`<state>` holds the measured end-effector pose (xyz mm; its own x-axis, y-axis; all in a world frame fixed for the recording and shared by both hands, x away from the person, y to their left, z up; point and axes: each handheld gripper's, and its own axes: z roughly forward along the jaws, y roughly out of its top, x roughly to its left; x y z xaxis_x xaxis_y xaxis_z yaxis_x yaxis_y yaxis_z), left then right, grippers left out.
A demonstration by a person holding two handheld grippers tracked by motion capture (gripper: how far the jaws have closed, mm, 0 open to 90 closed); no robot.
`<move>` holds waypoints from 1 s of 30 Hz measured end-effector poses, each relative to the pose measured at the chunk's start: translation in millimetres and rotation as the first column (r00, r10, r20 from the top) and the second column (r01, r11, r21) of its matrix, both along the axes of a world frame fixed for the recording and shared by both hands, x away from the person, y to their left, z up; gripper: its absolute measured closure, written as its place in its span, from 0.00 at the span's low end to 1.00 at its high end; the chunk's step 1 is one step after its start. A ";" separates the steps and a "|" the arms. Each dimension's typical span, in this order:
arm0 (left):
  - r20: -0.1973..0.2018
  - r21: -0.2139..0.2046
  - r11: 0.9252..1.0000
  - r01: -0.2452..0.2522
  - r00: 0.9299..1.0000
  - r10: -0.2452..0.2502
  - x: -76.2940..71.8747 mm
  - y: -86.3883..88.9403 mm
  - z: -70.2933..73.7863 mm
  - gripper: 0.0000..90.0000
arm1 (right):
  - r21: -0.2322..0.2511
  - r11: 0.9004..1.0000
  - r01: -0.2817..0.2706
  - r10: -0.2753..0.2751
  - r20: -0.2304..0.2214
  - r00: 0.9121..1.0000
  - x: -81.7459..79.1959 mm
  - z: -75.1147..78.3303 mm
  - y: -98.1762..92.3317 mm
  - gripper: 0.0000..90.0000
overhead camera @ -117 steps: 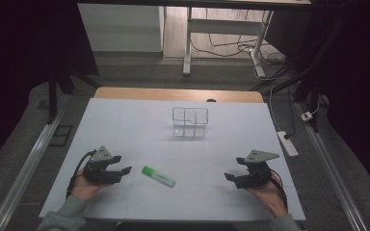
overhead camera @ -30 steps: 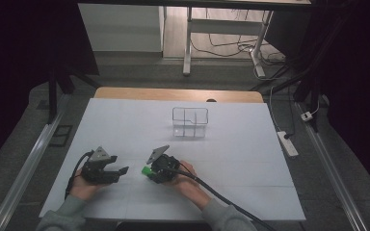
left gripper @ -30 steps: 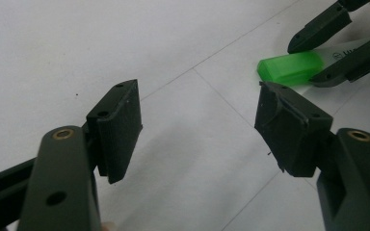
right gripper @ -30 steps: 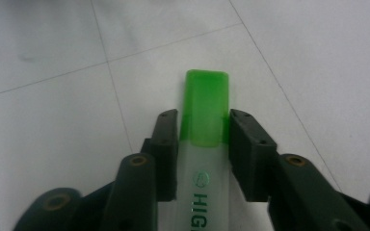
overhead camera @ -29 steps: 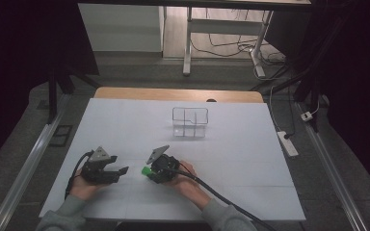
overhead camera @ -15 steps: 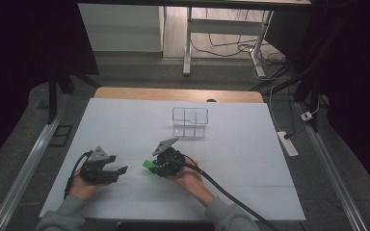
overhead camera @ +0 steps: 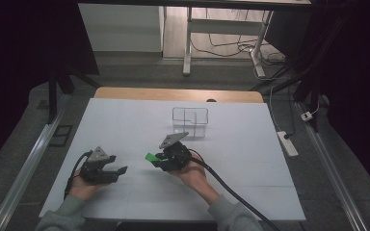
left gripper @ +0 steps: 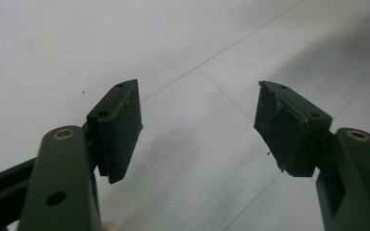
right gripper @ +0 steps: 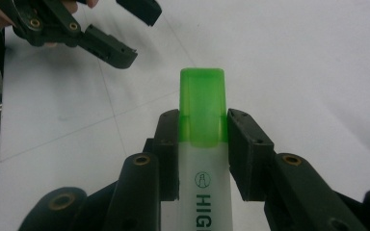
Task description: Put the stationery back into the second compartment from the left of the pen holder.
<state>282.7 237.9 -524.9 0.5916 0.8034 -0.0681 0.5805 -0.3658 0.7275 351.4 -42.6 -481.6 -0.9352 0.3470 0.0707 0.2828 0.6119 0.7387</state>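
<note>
1. The left tongs (overhead camera: 118,171) rest low at the near left of the white paper-covered tabletop (overhead camera: 250,144), held in the person's left hand (overhead camera: 83,186), with a black cable looping out beside them.
2. In the left gripper view these tongs (left gripper: 200,130) stand wide apart, with nothing but bare white surface between the ribbed black pads (left gripper: 120,127).
3. Just to the right, near the middle of the tabletop, the right tongs (overhead camera: 155,160) are carried by the person's right hand (overhead camera: 192,174); a grey three-cornered plate sits on top and a thick black cable trails back toward the near edge.
4. The right tongs (right gripper: 202,144) are clamped on a white-bodied highlighter pen with a translucent green cap (right gripper: 202,115); the pads press on both sides where the cap meets the barrel.
5. The green cap juts out past the pad tips, and black lettering runs along the white barrel between the arms.
6. In the high view the highlighter's green end (overhead camera: 150,157) points left toward the left tongs, a little apart from them.
7. Farther back and slightly right stands a small clear plastic box with inner dividers (overhead camera: 190,121), well apart from both tongs.
</note>
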 end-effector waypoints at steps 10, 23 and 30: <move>0.006 -0.001 1.000 -0.008 1.000 0.008 0.0 1.8 0.9 0.36 | 0.069 0.997 0.040 -0.043 0.036 0.998 4.9 20.3 -16.7 0.74; 0.003 0.003 1.000 -0.004 1.000 0.004 -0.2 0.6 0.2 0.36 | 0.109 0.990 0.086 -0.094 0.069 0.993 13.3 35.7 -36.0 0.74; 0.003 0.004 1.000 -0.005 1.000 0.005 -0.3 0.7 0.2 0.36 | 0.129 0.985 0.116 -0.126 0.073 0.989 18.7 40.6 -46.4 0.74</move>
